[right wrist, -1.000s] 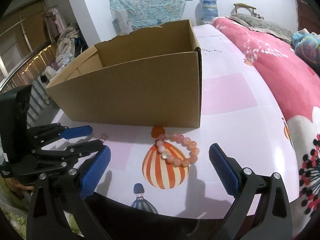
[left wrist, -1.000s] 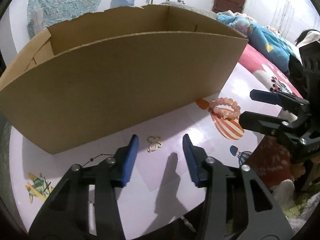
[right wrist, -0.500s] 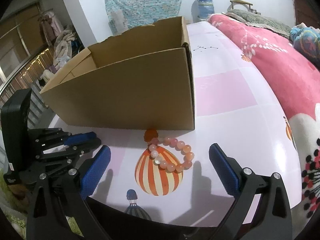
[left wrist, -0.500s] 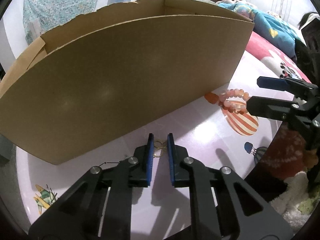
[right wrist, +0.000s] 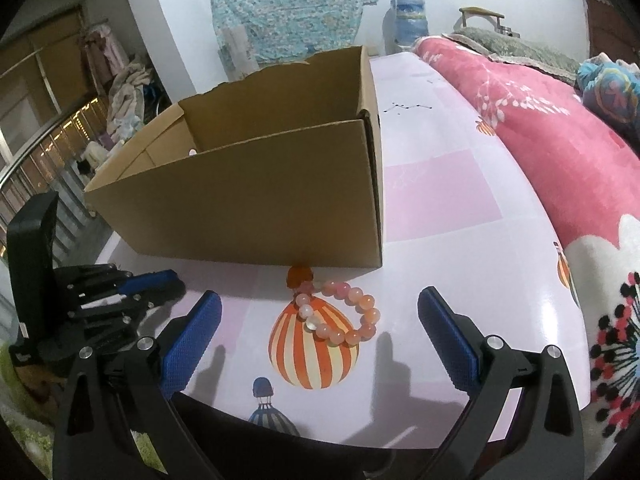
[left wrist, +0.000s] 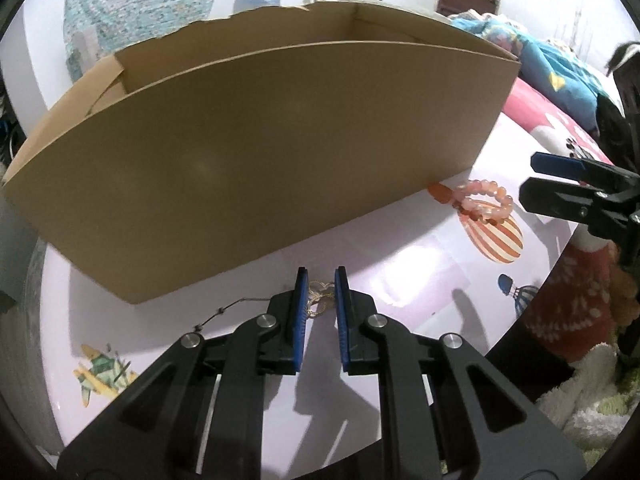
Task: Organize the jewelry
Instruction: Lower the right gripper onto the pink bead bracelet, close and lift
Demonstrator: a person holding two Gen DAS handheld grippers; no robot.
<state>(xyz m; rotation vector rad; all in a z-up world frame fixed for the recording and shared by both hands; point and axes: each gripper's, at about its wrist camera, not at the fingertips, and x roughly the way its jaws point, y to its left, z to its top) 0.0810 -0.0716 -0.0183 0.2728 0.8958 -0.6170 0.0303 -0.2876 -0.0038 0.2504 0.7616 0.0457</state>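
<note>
My left gripper (left wrist: pixel 321 298) is clamped on the gold pendant (left wrist: pixel 320 295), while my right gripper (right wrist: pixel 320 322) gapes wide around the bead bracelet (right wrist: pixel 338 314).

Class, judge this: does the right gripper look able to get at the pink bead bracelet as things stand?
Probably yes: the right gripper is open, the bead bracelet lies uncovered ahead of it, and the cardboard box stands behind.

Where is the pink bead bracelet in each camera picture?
Left wrist view: the pink bead bracelet lies far right, beside the right end of the cardboard box.
Right wrist view: the bracelet lies at centre, ahead of the open right hand-held gripper, on the striped balloon print.
Shared landmark: the orange-striped balloon print under the bracelet, also seen in the left view.
</note>
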